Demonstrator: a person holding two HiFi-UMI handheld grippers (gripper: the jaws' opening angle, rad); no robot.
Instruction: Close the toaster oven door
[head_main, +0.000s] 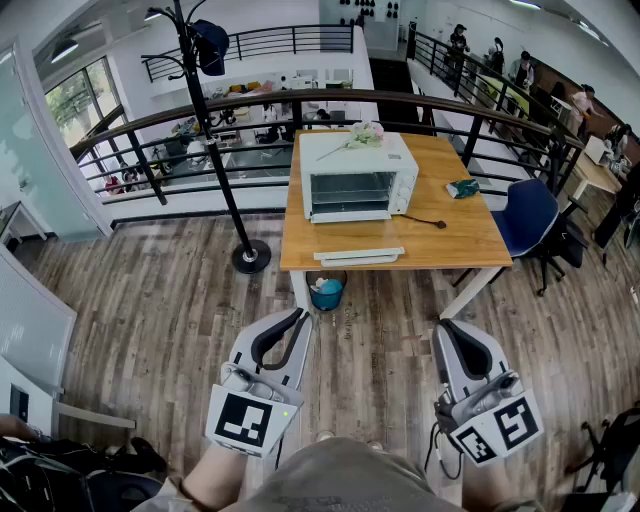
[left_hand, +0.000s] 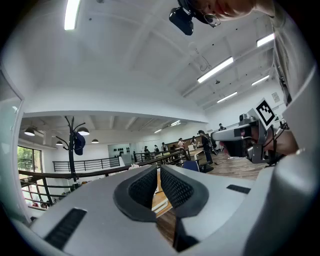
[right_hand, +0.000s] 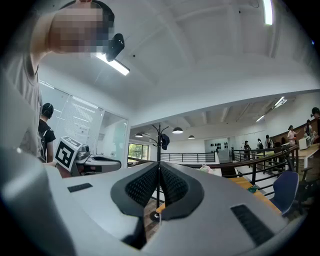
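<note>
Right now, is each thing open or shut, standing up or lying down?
left gripper: shut, empty.
right gripper: shut, empty.
toaster oven: upright on the table; door looks folded down open, though small from here.
white tray: lying flat at the table's near edge.
coat stand: upright, dark cap hanging on it.
</note>
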